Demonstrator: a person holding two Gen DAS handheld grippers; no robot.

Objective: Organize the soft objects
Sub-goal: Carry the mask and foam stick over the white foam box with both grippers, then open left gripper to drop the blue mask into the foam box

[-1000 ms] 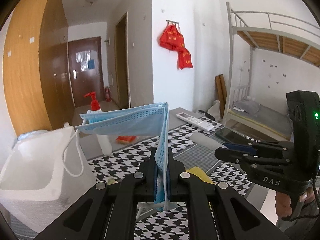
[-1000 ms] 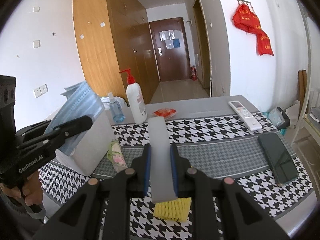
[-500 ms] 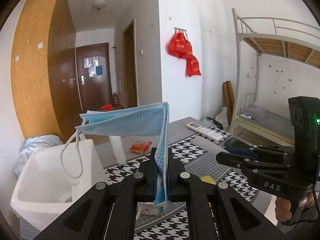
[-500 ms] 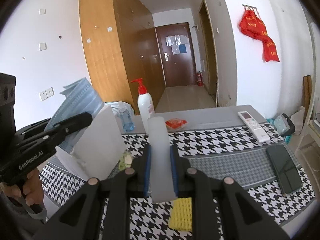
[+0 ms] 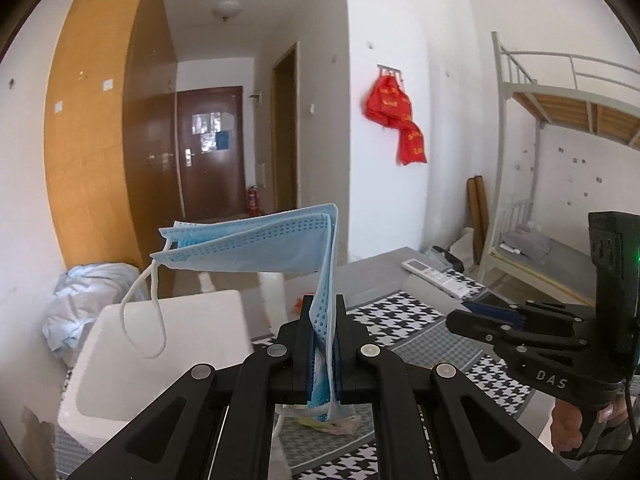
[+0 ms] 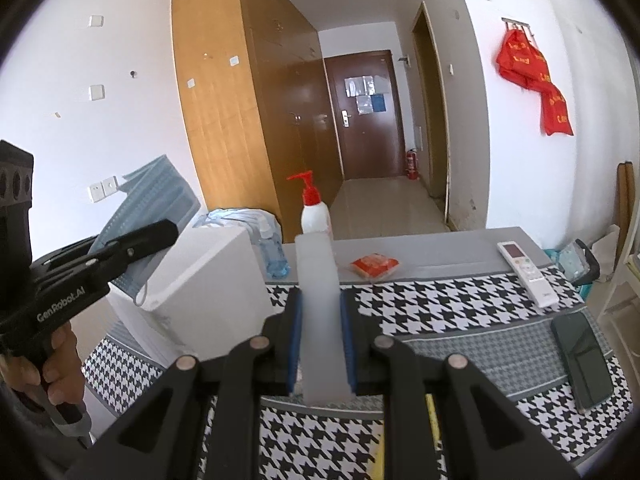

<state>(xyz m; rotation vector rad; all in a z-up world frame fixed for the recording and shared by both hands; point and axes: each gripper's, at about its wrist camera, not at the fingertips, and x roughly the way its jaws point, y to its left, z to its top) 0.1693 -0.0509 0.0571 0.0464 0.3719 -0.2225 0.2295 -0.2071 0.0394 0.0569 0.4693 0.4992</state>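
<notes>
a houndstooth-clothed table [image 6: 460, 304] is seen at lower frame; a white foam box [image 6: 208, 280], remote [image 6: 528, 268], phone [image 6: 580, 364] and pump bottle [image 6: 314, 210] are borne on it.

Pale blue face mask [image 5: 256, 246], white foam box [image 6: 200, 280], black-and-white houndstooth tablecloth [image 6: 440, 308], red-capped pump bottle [image 6: 314, 212]

foam box [image 6: 200, 280] left of pump bottle [image 6: 314, 210] on table [image 6: 432, 258].
</notes>
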